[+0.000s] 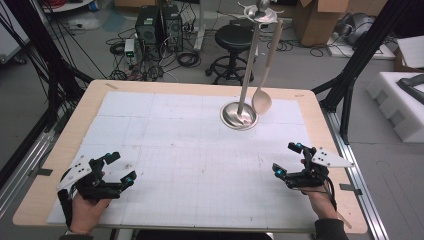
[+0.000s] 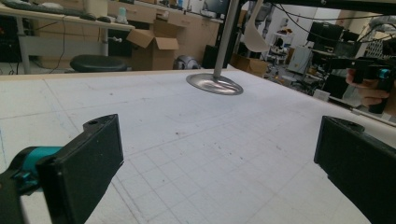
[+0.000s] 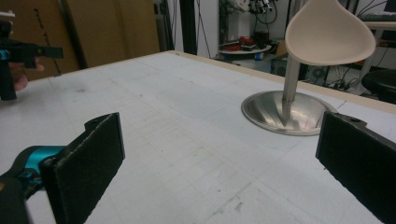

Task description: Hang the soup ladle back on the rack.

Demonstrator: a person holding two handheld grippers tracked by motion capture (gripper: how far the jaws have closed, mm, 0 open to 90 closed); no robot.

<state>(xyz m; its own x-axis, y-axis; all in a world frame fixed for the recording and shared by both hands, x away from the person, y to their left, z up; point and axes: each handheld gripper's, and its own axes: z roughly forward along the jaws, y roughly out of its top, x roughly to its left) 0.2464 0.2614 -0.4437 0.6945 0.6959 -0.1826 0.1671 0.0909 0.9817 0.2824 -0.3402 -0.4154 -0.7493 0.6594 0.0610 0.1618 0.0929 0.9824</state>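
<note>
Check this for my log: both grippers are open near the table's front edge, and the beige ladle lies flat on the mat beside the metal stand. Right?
Not quite. The ladle hangs from the stand, as the high view shows. Both grippers, left and right, are indeed open.

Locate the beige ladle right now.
High view: the beige ladle hangs from the metal stand at the table's far right-centre, bowl just above the mat, ahead of the right gripper.

even overhead light, soft shadows, slightly blurry, grainy pictures.
</note>
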